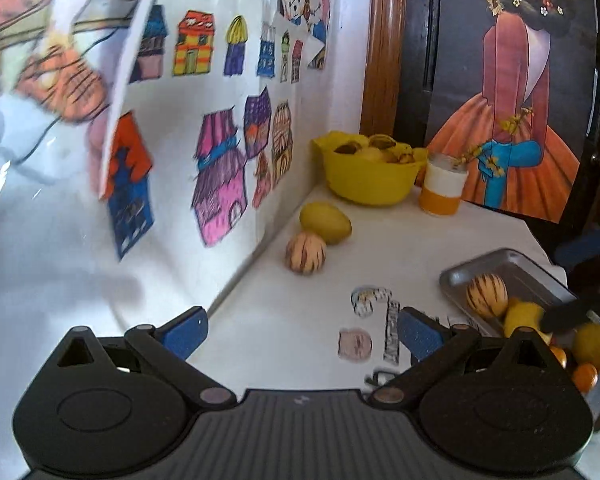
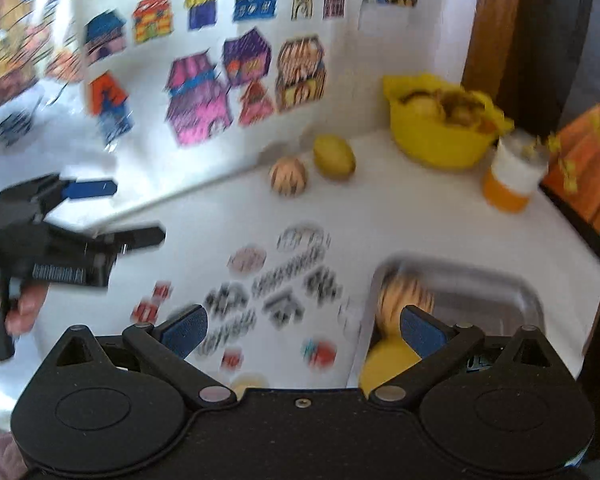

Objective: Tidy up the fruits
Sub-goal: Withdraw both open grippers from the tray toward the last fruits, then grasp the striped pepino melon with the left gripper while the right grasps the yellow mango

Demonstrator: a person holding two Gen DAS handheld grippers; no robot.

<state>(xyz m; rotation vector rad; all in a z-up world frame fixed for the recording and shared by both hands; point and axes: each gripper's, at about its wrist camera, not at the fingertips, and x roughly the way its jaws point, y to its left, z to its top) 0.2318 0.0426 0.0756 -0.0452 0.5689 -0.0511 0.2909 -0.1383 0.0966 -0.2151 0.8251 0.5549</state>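
Observation:
A metal tray (image 1: 512, 264) at the right holds a striped fruit (image 1: 486, 294), a yellow fruit (image 1: 522, 316) and several small orange ones. Loose by the wall lie a yellow fruit (image 1: 326, 222) and a striped fruit (image 1: 306, 256). My left gripper (image 1: 300, 336) is open and empty over the white table, well short of them. In the right wrist view my right gripper (image 2: 302, 332) is open and empty at the tray's (image 2: 492, 284) left edge, its right finger in front of the striped fruit (image 2: 404, 296) and yellow fruit (image 2: 380, 364). A hand holds the left gripper (image 2: 120, 214) at the left.
A yellow bowl (image 1: 368, 180) with fruit stands in the back corner, beside an orange-and-white cup (image 1: 442, 188). Drawings cover the wall at the left, and stickers (image 2: 284, 280) dot the tabletop. The table's right edge runs just past the tray.

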